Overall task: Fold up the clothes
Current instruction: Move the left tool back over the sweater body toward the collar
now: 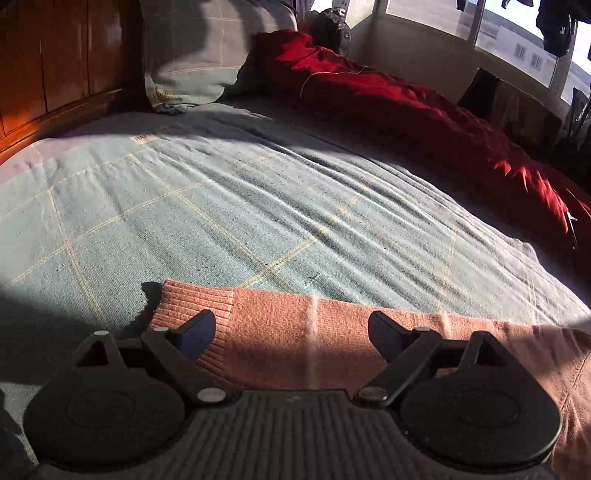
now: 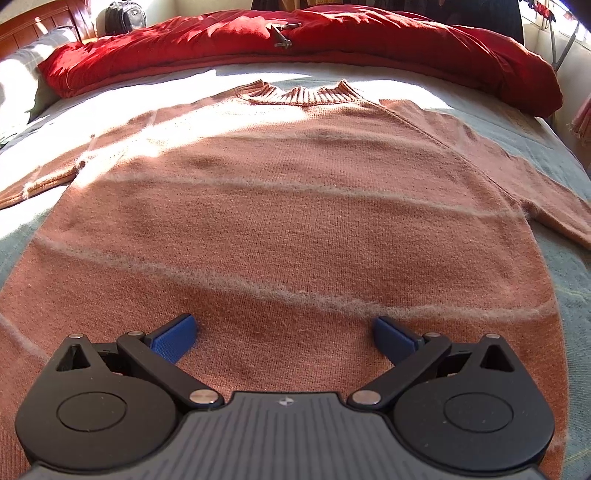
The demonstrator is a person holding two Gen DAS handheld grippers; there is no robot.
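A salmon-pink knitted sweater with thin pale stripes lies flat on the bed, face up, its ribbed collar at the far end and both sleeves spread out sideways. My right gripper hovers open over the lower part of the sweater's body, nothing between its blue pads. In the left wrist view one sleeve with its ribbed cuff lies across the bottom of the picture. My left gripper stands open just above that sleeve near the cuff, its pads apart from the knit.
The bed is covered by a pale green checked sheet. A red quilt is bunched along the far side. A pillow leans on the wooden headboard. A dark backpack sits beyond; windows behind.
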